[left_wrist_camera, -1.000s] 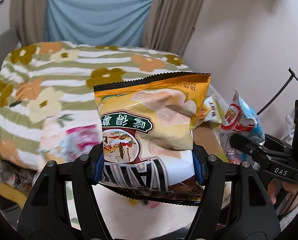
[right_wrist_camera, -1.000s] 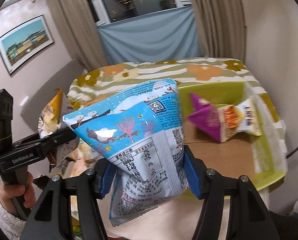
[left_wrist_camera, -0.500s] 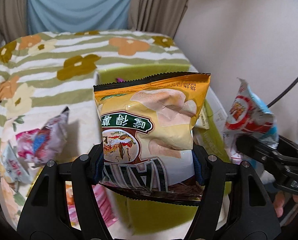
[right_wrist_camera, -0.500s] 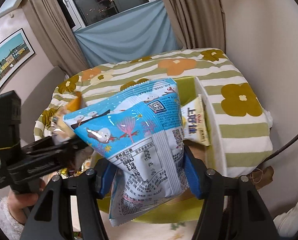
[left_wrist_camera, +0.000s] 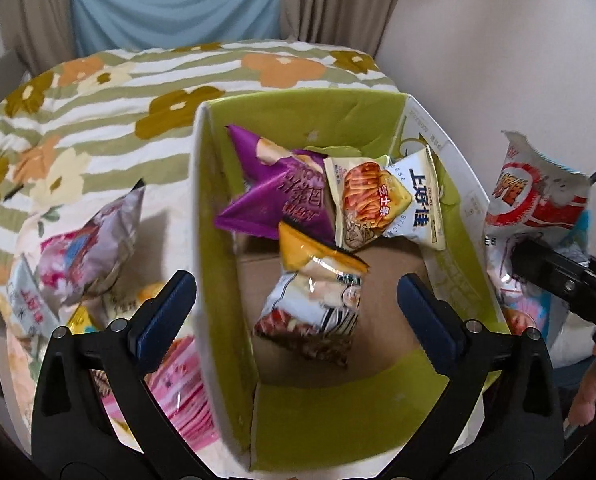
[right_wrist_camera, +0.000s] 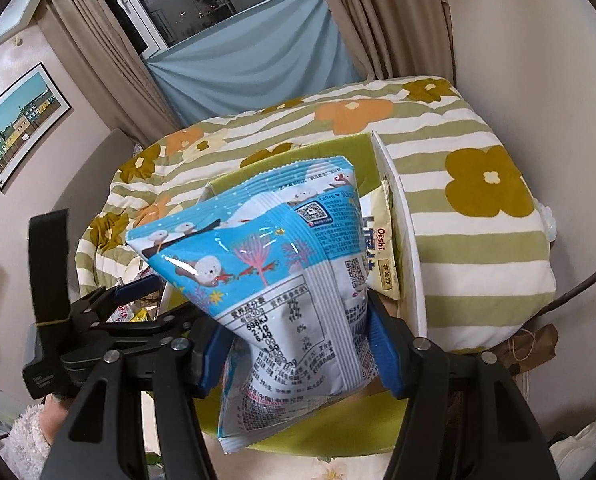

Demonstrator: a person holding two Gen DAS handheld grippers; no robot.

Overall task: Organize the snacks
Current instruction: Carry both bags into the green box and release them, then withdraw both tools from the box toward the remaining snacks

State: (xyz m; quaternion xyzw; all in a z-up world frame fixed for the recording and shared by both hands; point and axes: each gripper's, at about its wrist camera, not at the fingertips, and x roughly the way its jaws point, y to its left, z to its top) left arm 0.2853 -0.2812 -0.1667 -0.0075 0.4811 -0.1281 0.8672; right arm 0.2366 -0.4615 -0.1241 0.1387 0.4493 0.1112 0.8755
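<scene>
The left gripper [left_wrist_camera: 296, 300] was seen over the open green box [left_wrist_camera: 337, 432], its jaws opening wide, with nothing pressed between the blue pads [left_wrist_camera: 166, 316]. The yellow chip bag [left_wrist_camera: 317, 300] was seen inside the box, blurred, below and between the spread fingers and touched by neither. Whether it rested on the brown cardboard floor could not be told. Farther back in the box, a purple snack bag [left_wrist_camera: 274, 196] lay against a cream cracker packet [left_wrist_camera: 381, 204], the two overlapping.

The right gripper [right_wrist_camera: 298, 352] was closed on the blue snack bag [right_wrist_camera: 274, 280], which was pinched at its lower half between the blue pads [right_wrist_camera: 381, 352] and held tilted above the near end of the box. In the left wrist view the same bag appeared at the right edge, beside the outer wall of the box.

Loose snack packets [left_wrist_camera: 90, 256] were noted on the floral striped blanket [left_wrist_camera: 98, 120], just left of the white outer wall of the box. A hand in a white fleecy sleeve [right_wrist_camera: 26, 436] was seen gripping the left gripper's handle.
</scene>
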